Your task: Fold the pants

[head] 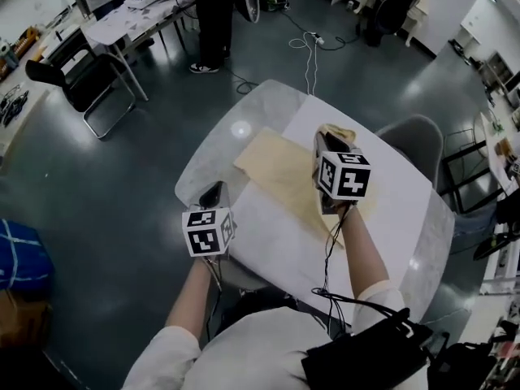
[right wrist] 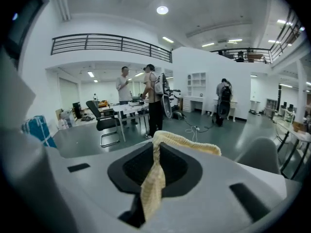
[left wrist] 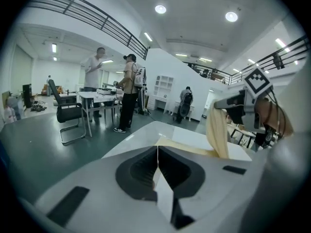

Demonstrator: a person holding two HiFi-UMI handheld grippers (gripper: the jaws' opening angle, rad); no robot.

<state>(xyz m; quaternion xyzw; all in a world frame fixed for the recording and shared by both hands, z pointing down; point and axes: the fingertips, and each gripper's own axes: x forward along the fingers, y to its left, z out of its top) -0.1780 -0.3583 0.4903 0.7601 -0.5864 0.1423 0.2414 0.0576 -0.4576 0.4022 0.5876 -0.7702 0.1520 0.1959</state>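
Cream pants (head: 276, 169) lie spread on the white table (head: 268, 112), with one end lifted off it. My right gripper (head: 333, 140) is shut on that raised end over the table's middle. In the right gripper view the fabric (right wrist: 154, 183) is pinched between the jaws of the right gripper (right wrist: 154, 154), and its ribbed edge drapes over the top. My left gripper (head: 213, 193) hovers at the table's left edge, apart from the pants. In its own view the left gripper (left wrist: 158, 164) has its jaws together on nothing, and the hanging cloth (left wrist: 218, 130) shows under the right gripper (left wrist: 243, 98).
A grey chair (head: 418, 136) stands at the table's far right. A black office chair (head: 81, 80) and a desk (head: 134, 19) are at the back left, where a person (head: 213, 15) stands. Cables (head: 313, 43) lie on the floor beyond the table.
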